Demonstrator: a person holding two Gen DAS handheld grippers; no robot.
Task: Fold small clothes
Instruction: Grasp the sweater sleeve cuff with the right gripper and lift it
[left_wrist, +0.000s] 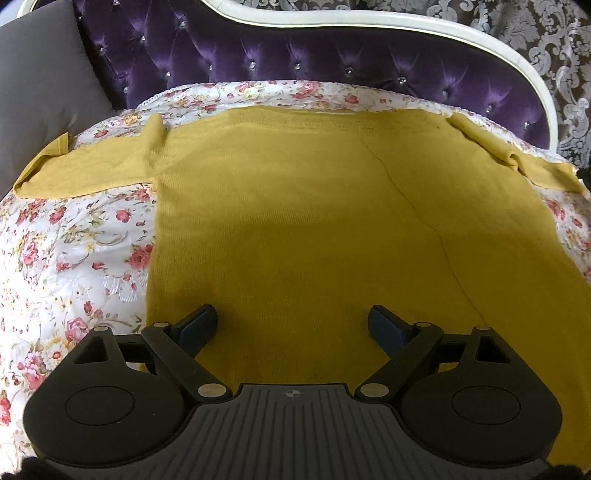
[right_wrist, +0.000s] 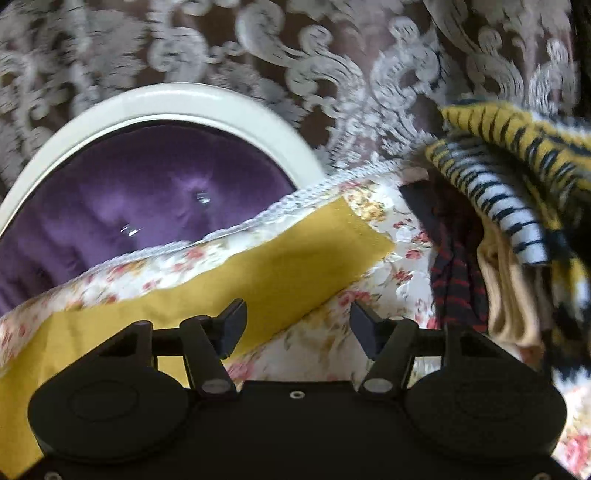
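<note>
A mustard-yellow knit sweater (left_wrist: 295, 221) is laid flat on a floral bedspread (left_wrist: 74, 240), its body running from the near edge of the left wrist view away toward a purple tufted headboard (left_wrist: 295, 55). Both sleeves are spread sideways at the far end — one to the left (left_wrist: 85, 166), one to the right (left_wrist: 517, 155) — so the long axis of the sleeves lies across the view while the body lies along it. A faint crease is seen running down the right half of the body.

The left gripper (left_wrist: 291, 321) is held over the near part of the sweater body with its fingers spread wide apart, nothing between them. The right gripper (right_wrist: 297, 325) is likewise spread wide with nothing held; its left finger is seen over the edge of a yellow sleeve (right_wrist: 295, 266), its right finger over bare bedspread (right_wrist: 332, 350). Whether either finger touches the cloth cannot be told.

In the right wrist view (somewhat blurred) that sleeve is shown pointing up and to the right, its cuff end lying on the bedspread. Only this view shows a pile of other clothes (right_wrist: 517, 203) at the right — a yellow, white and black striped knit on top, a red-and-dark striped piece (right_wrist: 454, 288) and a beige piece (right_wrist: 509, 295) beneath. A grey cushion (left_wrist: 40, 81) is shown only in the left wrist view. Damask-patterned wallpaper (right_wrist: 258, 48) is seen behind the headboard.
</note>
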